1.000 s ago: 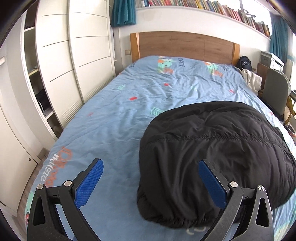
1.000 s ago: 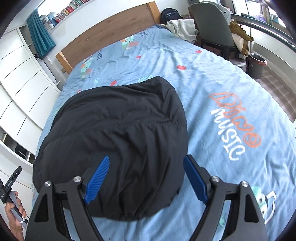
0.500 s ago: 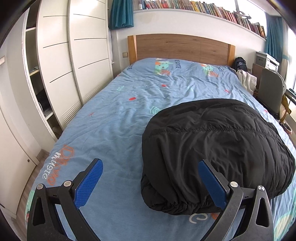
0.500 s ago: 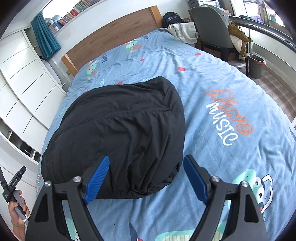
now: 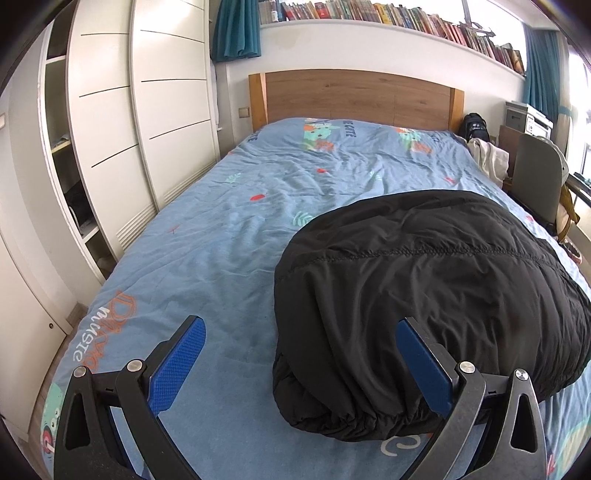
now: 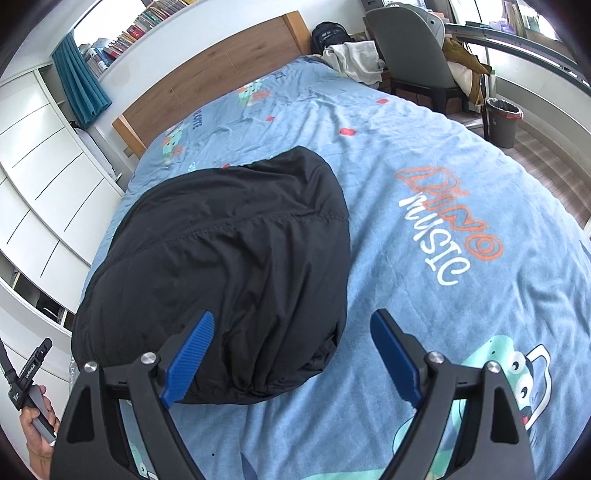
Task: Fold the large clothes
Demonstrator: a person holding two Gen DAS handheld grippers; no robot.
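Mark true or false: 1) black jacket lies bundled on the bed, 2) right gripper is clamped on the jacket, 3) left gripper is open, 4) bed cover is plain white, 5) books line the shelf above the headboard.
1) True: the black jacket lies bundled on the bed.
2) False: the right gripper is open, its pads clear of the fabric.
3) True: the left gripper is open and holds nothing.
4) False: it is blue with cartoon prints.
5) True: books fill the shelf above the headboard.
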